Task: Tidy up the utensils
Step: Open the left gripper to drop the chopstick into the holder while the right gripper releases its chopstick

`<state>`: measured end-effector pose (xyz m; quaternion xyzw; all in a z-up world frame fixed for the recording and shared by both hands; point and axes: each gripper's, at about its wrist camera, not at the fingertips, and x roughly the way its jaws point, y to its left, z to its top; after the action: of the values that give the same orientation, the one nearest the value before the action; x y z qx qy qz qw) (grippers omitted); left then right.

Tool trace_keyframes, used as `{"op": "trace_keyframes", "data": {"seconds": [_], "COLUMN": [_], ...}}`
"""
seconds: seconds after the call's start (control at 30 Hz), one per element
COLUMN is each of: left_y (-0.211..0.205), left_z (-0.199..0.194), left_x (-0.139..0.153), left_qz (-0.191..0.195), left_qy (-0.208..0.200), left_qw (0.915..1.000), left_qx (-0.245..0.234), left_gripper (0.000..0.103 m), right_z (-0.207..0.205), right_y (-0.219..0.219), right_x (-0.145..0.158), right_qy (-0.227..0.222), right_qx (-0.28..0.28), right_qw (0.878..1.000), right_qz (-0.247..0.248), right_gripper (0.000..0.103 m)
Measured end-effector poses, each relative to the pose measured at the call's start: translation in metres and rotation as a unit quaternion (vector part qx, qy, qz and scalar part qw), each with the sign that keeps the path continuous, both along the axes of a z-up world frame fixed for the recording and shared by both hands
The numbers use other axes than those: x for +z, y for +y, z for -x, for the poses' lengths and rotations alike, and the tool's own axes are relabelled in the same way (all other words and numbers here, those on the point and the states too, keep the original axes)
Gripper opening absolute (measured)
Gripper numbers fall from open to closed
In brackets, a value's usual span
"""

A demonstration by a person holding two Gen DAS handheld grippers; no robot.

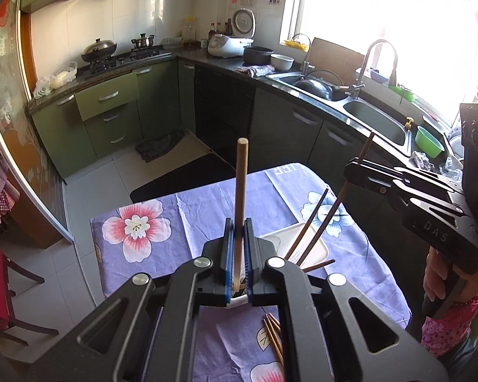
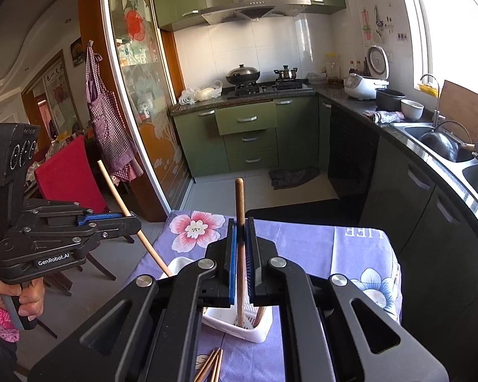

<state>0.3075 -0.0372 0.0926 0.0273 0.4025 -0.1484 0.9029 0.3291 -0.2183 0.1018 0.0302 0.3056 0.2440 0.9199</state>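
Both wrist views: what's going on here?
A person holds a gripper in each hand over a table with a floral cloth. The left gripper is shut on a light wooden stick; the right gripper is shut on a darker chopstick whose lower end reaches down into the white utensil basket. More chopsticks lie loose on the cloth, not yet sorted.

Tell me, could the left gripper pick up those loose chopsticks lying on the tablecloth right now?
Probably not yet: the left gripper is shut on a pale wooden stick, so its jaws are occupied. The chopsticks lie uncovered just below it.
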Motion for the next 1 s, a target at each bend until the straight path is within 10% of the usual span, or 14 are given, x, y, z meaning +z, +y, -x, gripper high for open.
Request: {"op": "trace_keyframes", "data": {"seconds": [0.17,0.5,0.7,0.87,1.0], "left_y": [0.007,0.011,0.016,0.021,0.021], "left_z": [-0.006,0.023,0.07,0.107,0.131], "left_x": [-0.023,-0.009,-0.012,-0.034,-0.06], "left_qz": [-0.003,0.014,0.018,0.027,0.01], "left_qy": [0.024,0.011,0.014,0.034,0.044], "left_qw": [0.9997,0.9998,0.9997,0.999,0.999], "left_qx": [0.008,0.005,-0.003,-0.005,0.002], "left_gripper": [0.008,0.03,0.041,0.042,0.044], "right_z": [-0.006,0.027,0.073,0.139,0.174], "right_y": [0.007,-0.019,-0.058,-0.101,-0.103], "right_x": [-0.03,-0.026,-0.025,-0.041,-0.073], "right_qy": [0.032,0.04,0.07,-0.008,0.001], "right_qx": [0.01,-0.005,-0.018,0.006,-0.02], "right_qw": [0.999,0.999,0.997,0.993,0.999], "right_qz": [0.008,-0.021,-0.026,-0.117,-0.037], "right_gripper": [0.009,0.098,0.098,0.098,0.098]}}
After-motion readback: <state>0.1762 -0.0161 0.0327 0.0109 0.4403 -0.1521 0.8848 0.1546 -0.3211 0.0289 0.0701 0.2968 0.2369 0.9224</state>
